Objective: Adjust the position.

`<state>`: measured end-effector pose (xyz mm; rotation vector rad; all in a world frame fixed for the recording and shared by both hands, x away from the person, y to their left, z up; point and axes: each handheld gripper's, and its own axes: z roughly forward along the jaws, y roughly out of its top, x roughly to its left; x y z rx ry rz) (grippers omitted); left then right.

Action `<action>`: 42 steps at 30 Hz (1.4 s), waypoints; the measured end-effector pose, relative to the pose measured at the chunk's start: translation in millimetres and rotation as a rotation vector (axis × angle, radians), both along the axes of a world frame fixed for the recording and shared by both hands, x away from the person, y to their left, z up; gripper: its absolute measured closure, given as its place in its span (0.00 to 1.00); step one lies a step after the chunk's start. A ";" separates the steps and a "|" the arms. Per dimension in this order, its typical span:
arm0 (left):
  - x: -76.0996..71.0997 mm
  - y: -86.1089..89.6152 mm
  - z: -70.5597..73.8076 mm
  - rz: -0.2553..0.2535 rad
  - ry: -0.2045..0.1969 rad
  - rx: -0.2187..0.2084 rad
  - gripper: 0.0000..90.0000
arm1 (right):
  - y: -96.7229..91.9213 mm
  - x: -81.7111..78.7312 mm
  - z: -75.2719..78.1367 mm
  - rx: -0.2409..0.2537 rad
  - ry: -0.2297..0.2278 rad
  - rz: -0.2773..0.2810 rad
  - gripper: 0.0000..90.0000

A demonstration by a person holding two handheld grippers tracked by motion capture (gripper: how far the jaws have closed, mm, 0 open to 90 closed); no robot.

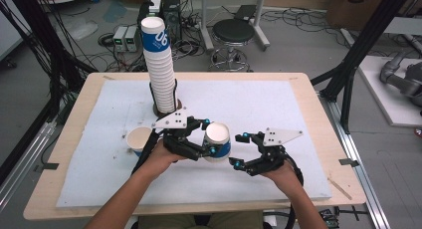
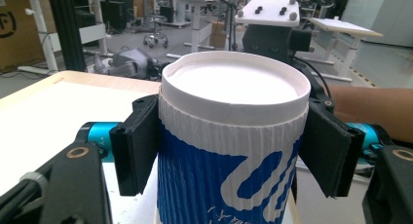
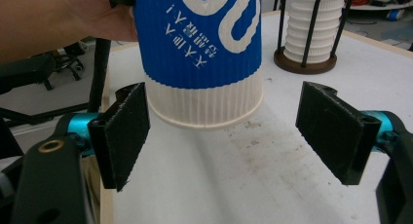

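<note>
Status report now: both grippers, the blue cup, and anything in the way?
Left gripper shut on blue cup, cup upside down, held off the mat. Right gripper open beside it, empty. Cup stack and loose cup stand apart, nothing blocking.

The ribbed paper cup (image 2: 229, 156) is blue with white swirls, on a white mat (image 1: 259, 104).

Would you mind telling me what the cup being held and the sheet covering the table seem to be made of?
The cup looks like paper: matt, with a ribbed blue-and-white sleeve and a rolled rim. The sheet looks like pale felt or foam, matt and slightly fuzzy, with dirt marks; which one is hard to tell.
</note>
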<state>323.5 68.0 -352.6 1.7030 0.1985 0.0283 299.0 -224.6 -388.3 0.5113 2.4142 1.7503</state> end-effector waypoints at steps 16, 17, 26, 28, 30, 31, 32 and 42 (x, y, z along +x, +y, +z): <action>-0.3 -10.1 -2.4 -0.059 0.008 -0.012 0.32 | 13.0 3.3 -4.0 0.028 0.005 0.074 0.21; -0.2 -10.5 -2.6 -0.061 0.008 -0.013 0.32 | 13.5 3.3 -4.0 0.035 0.008 0.078 0.21; -1.2 -12.8 -2.4 -0.074 0.007 -0.040 0.32 | 18.7 5.5 -5.6 0.042 0.008 0.112 0.21; -1.2 -12.2 -2.2 -0.077 0.001 -0.038 0.32 | 19.2 5.1 -5.4 0.042 0.007 0.115 0.21; -1.3 -12.1 -2.5 -0.077 -0.002 -0.037 0.33 | 18.9 4.6 -5.1 0.036 0.008 0.117 0.23; -1.6 -11.8 -2.9 -0.077 -0.002 -0.040 0.33 | 18.6 4.4 -4.8 0.030 0.008 0.118 0.25; -1.5 -11.6 -3.5 -0.077 0.000 -0.043 0.33 | 18.6 4.2 -4.7 0.028 0.001 0.119 0.26; -1.4 -11.1 -8.2 -0.026 0.005 -0.007 0.24 | 19.3 3.8 -4.9 -0.028 -0.005 0.123 0.33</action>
